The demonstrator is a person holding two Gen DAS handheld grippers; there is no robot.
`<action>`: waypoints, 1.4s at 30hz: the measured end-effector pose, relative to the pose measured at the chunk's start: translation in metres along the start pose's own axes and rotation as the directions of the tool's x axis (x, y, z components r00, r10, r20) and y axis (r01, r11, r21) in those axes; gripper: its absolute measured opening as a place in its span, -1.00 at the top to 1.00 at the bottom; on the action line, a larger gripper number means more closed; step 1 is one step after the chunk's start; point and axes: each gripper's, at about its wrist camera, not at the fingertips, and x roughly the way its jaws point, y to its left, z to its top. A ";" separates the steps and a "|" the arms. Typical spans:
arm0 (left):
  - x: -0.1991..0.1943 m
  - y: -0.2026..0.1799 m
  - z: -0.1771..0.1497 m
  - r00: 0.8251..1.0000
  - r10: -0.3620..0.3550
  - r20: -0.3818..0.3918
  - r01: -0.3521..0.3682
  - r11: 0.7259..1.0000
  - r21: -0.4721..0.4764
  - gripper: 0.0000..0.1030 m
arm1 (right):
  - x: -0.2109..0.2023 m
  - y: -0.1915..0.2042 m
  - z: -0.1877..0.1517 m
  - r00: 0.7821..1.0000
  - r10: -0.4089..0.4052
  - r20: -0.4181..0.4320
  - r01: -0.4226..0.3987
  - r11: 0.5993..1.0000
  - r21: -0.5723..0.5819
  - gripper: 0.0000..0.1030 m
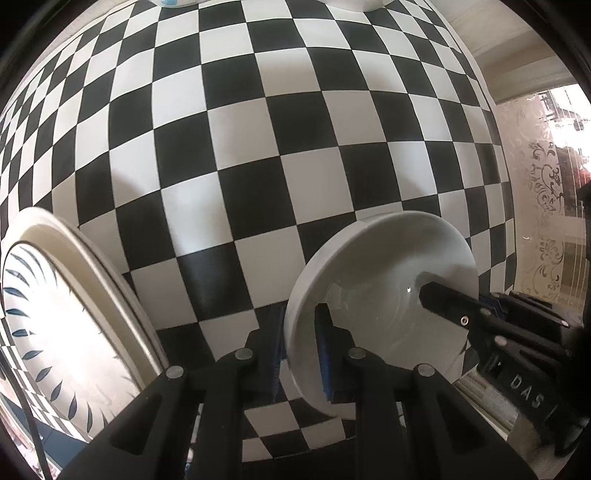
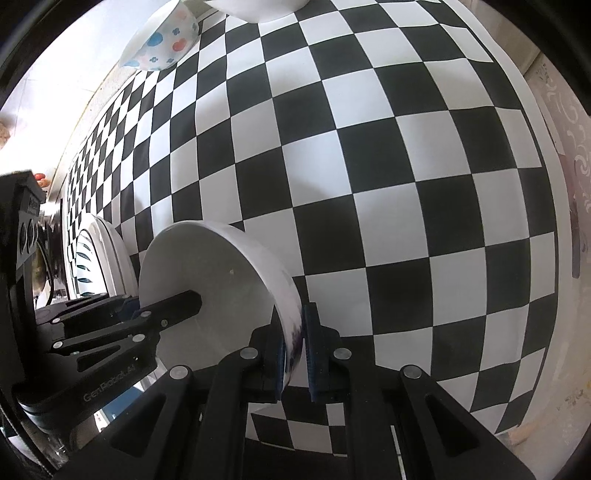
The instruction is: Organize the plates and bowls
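Status: task in progress, approx. mid-way by my judgement.

My left gripper (image 1: pixel 301 354) was clamped on the rim of the white bowl (image 1: pixel 384 291): one pad inside, one outside the wall. My right gripper (image 2: pixel 295 350) was clamped on the opposite rim of the same bowl, jaws nearly shut, blue pads pressing the wall on both sides. So both jaws held one bowl, tilted, seemingly carried above the checkered desk (image 1: pixel 258 129); contact w/ the desk couldn't be confirmed.

Other items:
- Leaf-pattern plate (image 1: pixel 55 314): at the near left edge, beside the bowl, not touching it. Whether it lay flat or was stacked on another couldn't be told.
- Dotted bowl (image 2: pixel 162 40): far end of the desk, well apart.
- A further white dish (image 2: pixel 258 7): far edge, mostly cut off.

Done: white bowl picked up. Left, as judged: set it down at its place, likely w/ the other bowls or by the plate; far items not yet grouped.
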 end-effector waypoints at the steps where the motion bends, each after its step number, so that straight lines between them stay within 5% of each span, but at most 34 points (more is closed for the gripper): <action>1: -0.003 0.001 -0.001 1.000 0.005 0.000 -0.005 1.000 -0.004 0.70 | -0.003 0.000 0.001 1.000 0.004 -0.001 -0.004 1.000 0.002 0.79; 6: -0.027 0.010 -0.009 1.000 0.006 0.030 -0.004 0.998 -0.055 0.69 | -0.023 -0.006 0.000 0.999 0.051 -0.006 -0.051 0.998 0.032 0.78; 13: -0.085 -0.008 -0.003 0.981 0.041 0.192 -0.035 0.999 -0.036 0.58 | -0.080 -0.012 0.017 0.992 0.070 0.102 -0.074 0.997 0.035 0.75; 17: -0.106 -0.014 0.034 0.965 0.037 0.258 -0.024 0.998 -0.050 0.46 | -0.112 -0.015 0.052 0.981 0.068 0.182 -0.075 0.997 0.034 -0.04; 19: -0.111 -0.014 0.055 0.962 0.021 0.273 -0.003 0.998 -0.063 0.44 | -0.121 -0.017 0.071 0.974 0.084 0.211 -0.094 0.995 0.038 -0.15; 28: -0.115 -0.019 0.163 0.954 0.024 0.298 0.007 0.995 -0.101 0.44 | -0.122 -0.022 0.171 0.963 0.047 0.267 -0.069 0.995 0.072 -0.15; 34: -0.091 -0.026 0.220 0.968 0.025 0.251 0.001 0.995 -0.102 0.44 | -0.099 -0.030 0.227 0.969 0.052 0.243 -0.082 0.990 0.113 -0.15; 42: -0.062 -0.025 0.249 0.979 0.060 0.193 -0.041 0.994 -0.102 0.40 | -0.069 -0.036 0.270 0.980 0.073 0.185 -0.098 0.986 0.133 -0.14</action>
